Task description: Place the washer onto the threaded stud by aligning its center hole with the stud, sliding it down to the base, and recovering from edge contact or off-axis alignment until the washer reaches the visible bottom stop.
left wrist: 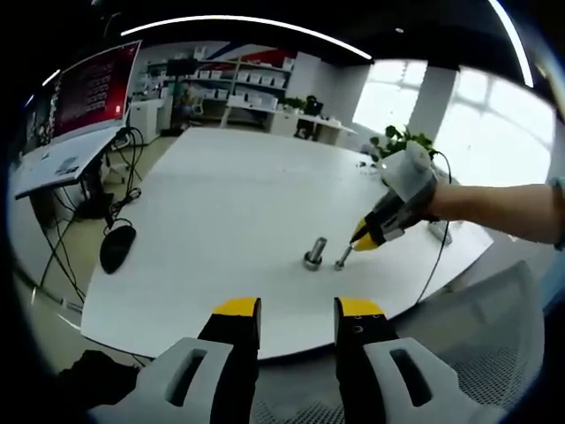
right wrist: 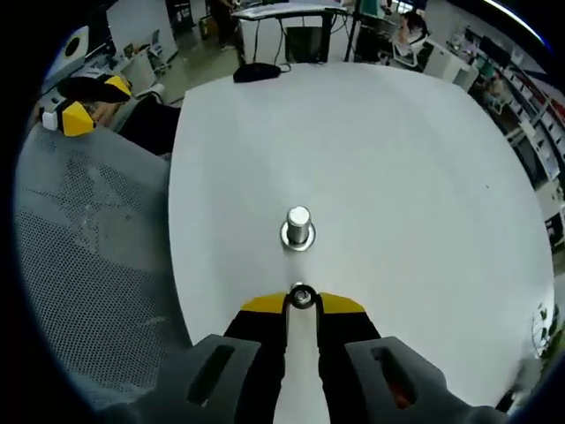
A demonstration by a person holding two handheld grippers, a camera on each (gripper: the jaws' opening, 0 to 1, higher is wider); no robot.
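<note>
Right gripper view, washer: a small ring-like part, taken to be the washer (right wrist: 302,297), is pinched between the yellow tips of the right gripper (right wrist: 302,302), just short of the stud.
Right gripper state: jaws drawn nearly together, clamped on the washer.
Stud: the threaded stud (right wrist: 298,226) is seen standing upright on its wider base, on the white table (right wrist: 397,177), apart from the washer; nothing is seen threaded on it yet.
Progress: washer judged picked up and carried near; alignment over the stud top, slide down to the base, and any edge-contact recovery are all judged left to do.
Left gripper view, side look: the right gripper (left wrist: 356,238) is seen coming in from the right, tip low and close to the table, just beside the stud (left wrist: 315,253); a small metal piece (left wrist: 342,258) is seen at its tip, whether it touches the table cannot be told.
Left gripper state: the left gripper (left wrist: 298,311) is held back off the table edge, jaws well apart, nothing between them.
View difference: height of the tip against the stud is shown by the left gripper view; the line-up of washer against stud axis is shown by the right gripper view.
Surroundings: a mesh chair (right wrist: 97,265) is seen beside the table; a monitor (left wrist: 93,88) on a side desk.
</note>
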